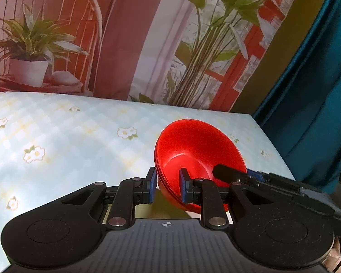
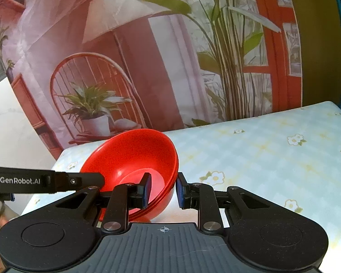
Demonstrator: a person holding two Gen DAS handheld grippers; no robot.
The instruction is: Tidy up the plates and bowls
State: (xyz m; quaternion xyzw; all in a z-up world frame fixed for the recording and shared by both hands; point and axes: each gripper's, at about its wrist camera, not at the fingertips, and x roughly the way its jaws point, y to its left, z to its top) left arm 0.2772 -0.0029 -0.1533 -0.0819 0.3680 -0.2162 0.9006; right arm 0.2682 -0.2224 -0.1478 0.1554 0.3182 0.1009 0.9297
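A stack of nested red bowls (image 1: pixel 197 154) is held tilted above the flowered tablecloth (image 1: pixel 68 136). My left gripper (image 1: pixel 167 187) straddles the stack's left rim, one blue pad outside and one inside, with a small gap to the wall. My right gripper (image 2: pixel 162 190) straddles the opposite rim of the bowls (image 2: pixel 134 157) the same way. The right gripper's finger (image 1: pixel 229 173) reaches into the bowl in the left wrist view, and the left gripper's finger (image 2: pixel 56 179) shows in the right wrist view.
A printed backdrop (image 1: pixel 125 34) of a chair and plants hangs behind the table. A teal curtain (image 1: pixel 318 79) hangs to the right of the table's edge (image 1: pixel 275 145). A white wall (image 2: pixel 9 136) lies at left.
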